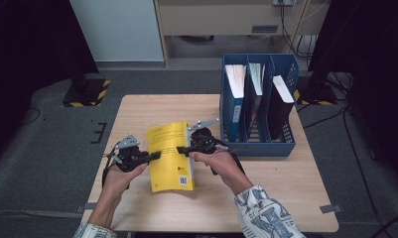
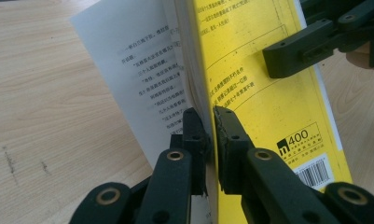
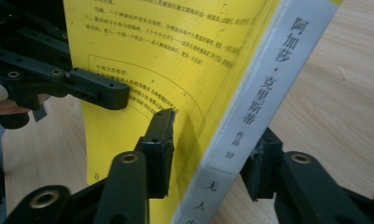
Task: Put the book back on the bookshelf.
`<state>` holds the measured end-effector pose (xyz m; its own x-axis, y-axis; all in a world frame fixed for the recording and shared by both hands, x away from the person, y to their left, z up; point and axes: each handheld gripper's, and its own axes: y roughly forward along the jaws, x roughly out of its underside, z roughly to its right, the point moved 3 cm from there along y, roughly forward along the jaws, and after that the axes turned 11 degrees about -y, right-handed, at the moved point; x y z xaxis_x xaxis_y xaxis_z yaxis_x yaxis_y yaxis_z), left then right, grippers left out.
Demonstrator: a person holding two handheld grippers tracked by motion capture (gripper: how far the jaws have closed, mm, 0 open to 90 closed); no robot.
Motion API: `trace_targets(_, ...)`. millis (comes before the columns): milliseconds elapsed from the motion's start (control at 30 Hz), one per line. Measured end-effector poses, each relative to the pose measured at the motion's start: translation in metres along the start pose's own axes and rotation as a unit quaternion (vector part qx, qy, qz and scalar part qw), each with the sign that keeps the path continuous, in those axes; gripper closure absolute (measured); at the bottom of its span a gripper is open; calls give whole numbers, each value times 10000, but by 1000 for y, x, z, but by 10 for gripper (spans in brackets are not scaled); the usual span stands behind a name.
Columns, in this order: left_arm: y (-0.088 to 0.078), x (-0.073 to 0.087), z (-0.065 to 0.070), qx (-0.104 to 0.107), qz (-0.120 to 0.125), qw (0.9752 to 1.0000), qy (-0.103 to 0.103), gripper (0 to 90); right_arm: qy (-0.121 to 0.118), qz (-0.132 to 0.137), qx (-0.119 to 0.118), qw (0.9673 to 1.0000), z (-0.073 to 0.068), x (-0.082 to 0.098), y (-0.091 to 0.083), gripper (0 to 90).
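Note:
A yellow paperback [image 1: 170, 159] with a white spine [image 3: 264, 102] is held tilted just above the wooden table [image 1: 286, 198], between both grippers. My left gripper [image 1: 157, 155] is shut on the edge of its yellow cover [image 2: 268, 107], and a white printed page [image 2: 128, 74] fans open on the other side of the jaws [image 2: 210, 126]. My right gripper [image 1: 182, 149] is shut across the book's thickness near the spine, one jaw on the cover and one behind [image 3: 212, 140]. In the right gripper view, the left gripper [image 3: 96, 91] is seen pressing the cover from the far side.
A blue file rack [image 1: 258, 144] stands at the table's right, just beyond the right hand. It holds a blue book [image 1: 234, 94], a thin one [image 1: 256, 79] and a black one [image 1: 283, 101], all upright. Bare wood lies left of and in front of the book.

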<state>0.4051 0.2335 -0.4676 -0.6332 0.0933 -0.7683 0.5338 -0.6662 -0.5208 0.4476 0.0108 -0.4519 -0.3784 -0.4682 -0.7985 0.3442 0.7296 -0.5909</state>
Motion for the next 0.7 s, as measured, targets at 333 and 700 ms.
trace_targets(333, 9, -23, -1, -248, 151, 9995, 156, 842, -200, 275, 421, 9985, 12, -14, -3, 659)
trace_targets(700, 15, -30, -3, -398, 207, 9985, 297, 845, -195, 351, 369, 9985, 20, -21, -5, 630)
